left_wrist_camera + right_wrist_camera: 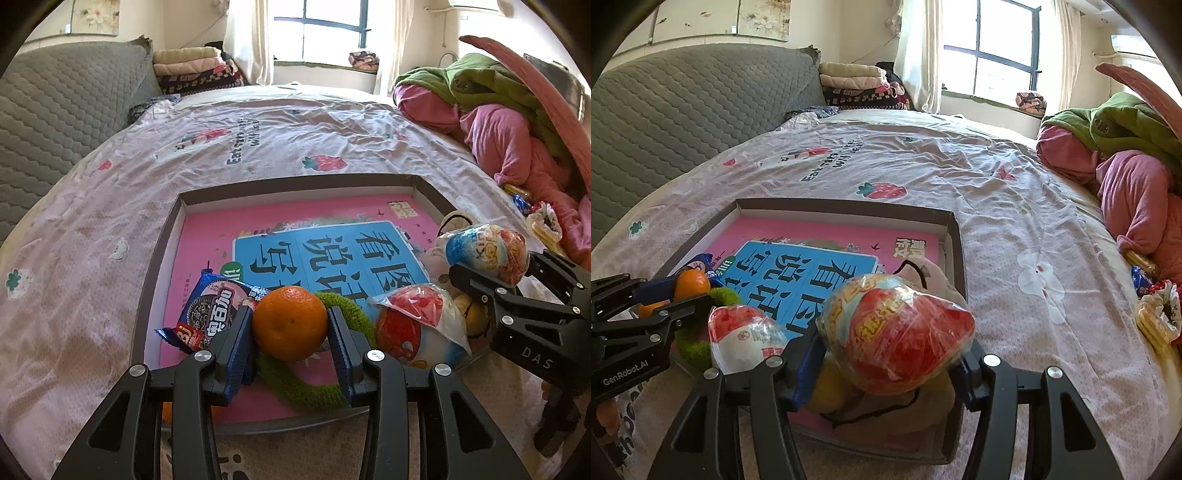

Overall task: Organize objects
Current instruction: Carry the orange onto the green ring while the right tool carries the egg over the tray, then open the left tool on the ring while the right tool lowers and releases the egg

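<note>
The shallow cardboard box (162, 254) on the bed (280, 133) is filling up: pink book (207, 236) lining the bottom, Oreo pack (207, 314) near left, green fuzzy ring (295, 387), a wrapped toy egg (417, 328) and a beige plush (934, 277) on the right. Left hand-held gripper (290, 332) is clamped on an orange (290, 323) over the ring. Right hand-held gripper (886, 354) is clamped on another wrapped egg (897, 332) (red foil side up) above the plush.

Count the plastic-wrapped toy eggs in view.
2. One wrapped toy egg is clamped in the right tongs over the tray; the second egg rests inside the tray. Others may be hidden.
</note>
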